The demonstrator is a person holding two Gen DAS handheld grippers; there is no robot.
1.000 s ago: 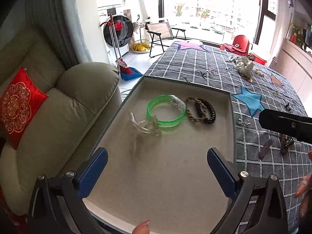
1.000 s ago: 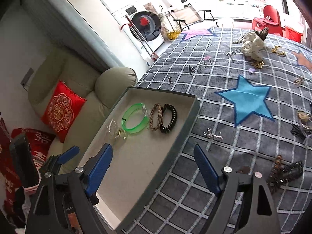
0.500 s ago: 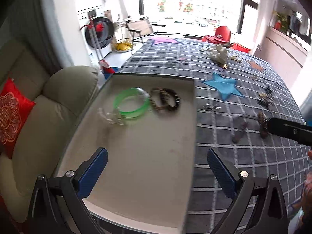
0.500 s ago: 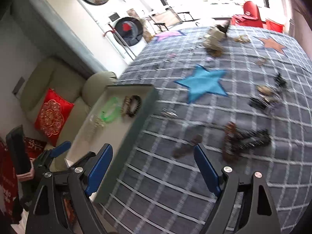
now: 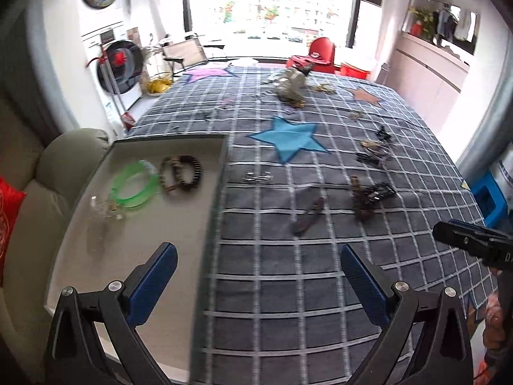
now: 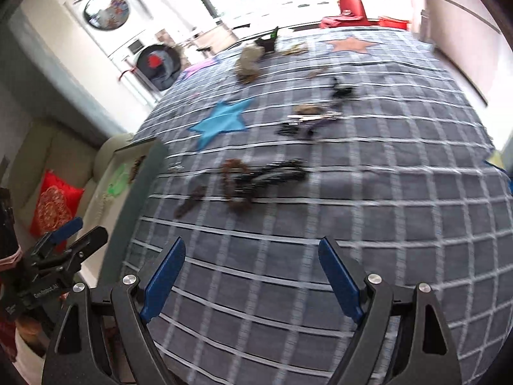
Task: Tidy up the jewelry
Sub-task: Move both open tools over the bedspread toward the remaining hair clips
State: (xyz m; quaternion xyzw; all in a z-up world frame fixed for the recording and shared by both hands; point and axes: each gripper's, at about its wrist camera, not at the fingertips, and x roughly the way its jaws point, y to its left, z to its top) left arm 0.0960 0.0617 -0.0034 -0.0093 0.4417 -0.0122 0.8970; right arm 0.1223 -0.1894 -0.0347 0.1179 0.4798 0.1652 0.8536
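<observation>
A shallow grey tray (image 5: pixel 138 256) lies at the left of a grey checked cloth (image 5: pixel 288 288). In it are a green bangle (image 5: pixel 134 186), braided dark bracelets (image 5: pixel 181 173) and a clear piece (image 5: pixel 102 211). Loose on the cloth are a dark hair clip (image 5: pixel 307 216), a brown and black cluster (image 5: pixel 368 195), a small silver piece (image 5: pixel 258 177) and more pieces (image 5: pixel 373 152) farther off. My left gripper (image 5: pixel 256 276) is open and empty over the tray's right edge. My right gripper (image 6: pixel 251 277) is open and empty above the cloth, short of the brown and black cluster (image 6: pixel 256 179).
A beige armchair (image 5: pixel 41 192) with a red cushion (image 6: pixel 53 205) stands left of the tray. A pale figurine (image 5: pixel 291 85) stands far back on the cloth. A washing machine (image 5: pixel 120 67) is behind. The tray's rim (image 6: pixel 141 192) shows in the right view.
Both grippers have swung right, away from the tray and over the checked cloth. The loose jewelry is now more central in both views. Both stay open and empty.
</observation>
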